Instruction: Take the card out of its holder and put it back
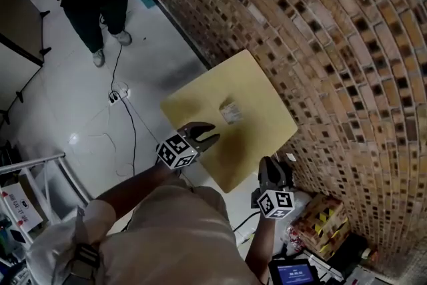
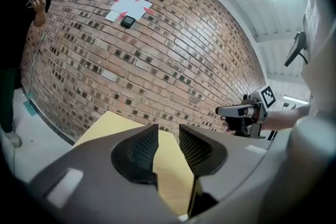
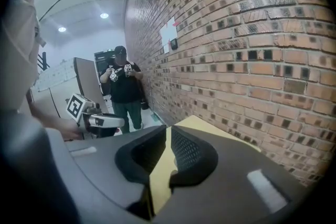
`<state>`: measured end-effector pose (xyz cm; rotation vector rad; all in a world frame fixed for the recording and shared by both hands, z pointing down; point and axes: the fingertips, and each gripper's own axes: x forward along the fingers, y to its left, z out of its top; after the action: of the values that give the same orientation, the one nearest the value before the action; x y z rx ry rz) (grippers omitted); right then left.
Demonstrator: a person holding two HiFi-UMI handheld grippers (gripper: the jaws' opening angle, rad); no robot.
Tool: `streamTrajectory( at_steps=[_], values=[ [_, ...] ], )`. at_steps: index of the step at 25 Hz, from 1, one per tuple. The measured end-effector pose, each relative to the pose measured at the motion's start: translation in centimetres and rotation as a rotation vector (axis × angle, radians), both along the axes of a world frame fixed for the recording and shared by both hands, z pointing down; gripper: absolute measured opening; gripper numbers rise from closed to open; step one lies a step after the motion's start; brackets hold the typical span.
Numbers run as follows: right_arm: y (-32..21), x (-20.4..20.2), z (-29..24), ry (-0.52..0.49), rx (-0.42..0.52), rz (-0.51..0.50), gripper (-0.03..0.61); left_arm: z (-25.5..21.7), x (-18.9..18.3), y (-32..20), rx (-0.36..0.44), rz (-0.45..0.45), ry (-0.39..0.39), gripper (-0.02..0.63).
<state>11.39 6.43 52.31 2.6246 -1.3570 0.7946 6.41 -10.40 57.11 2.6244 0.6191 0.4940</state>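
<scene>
Right claw (image 3: 168, 136) hangs nearest me, off the near right edge of the yellow table (image 1: 267, 117), jaws a narrow gap apart, gripping nothing. Left claw (image 2: 168, 134) hovers over the near left edge, jaws parted wider, empty. Farther on, I see the card holder (image 1: 231, 112) lying mid-table, touched by neither

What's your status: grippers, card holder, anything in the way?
Left gripper jaws apart, empty. Right gripper jaws apart, empty. Card holder lies untouched on the table. Nothing in the way.
</scene>
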Motion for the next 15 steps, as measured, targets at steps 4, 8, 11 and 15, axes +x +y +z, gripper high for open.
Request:
streamTrajectory(
  at_steps=[4, 8, 11, 15],
  values=[
    [-0.1, 0.3, -0.6, 0.002, 0.023, -0.014, 0.037, 0.3, 0.6, 0.7, -0.041, -0.016, -0.018, 0.130],
    [0.2, 0.5, -0.1, -0.017, 0.069, -0.035, 0.051, 0.9, 1.6, 2.4, -0.002, 0.006, -0.039, 0.132],
    [0.5, 0.9, 0.3, -0.031, 0.080, -0.077, 0.063, 1.1, 2.7, 3.4, 0.037, 0.026, -0.053, 0.139],
    [0.4, 2.9, 1.2, -0.048, 0.083, -0.145, 0.072, 0.6, 4.5, 3.9, 0.112, 0.005, -0.059, 0.145]
  ],
)
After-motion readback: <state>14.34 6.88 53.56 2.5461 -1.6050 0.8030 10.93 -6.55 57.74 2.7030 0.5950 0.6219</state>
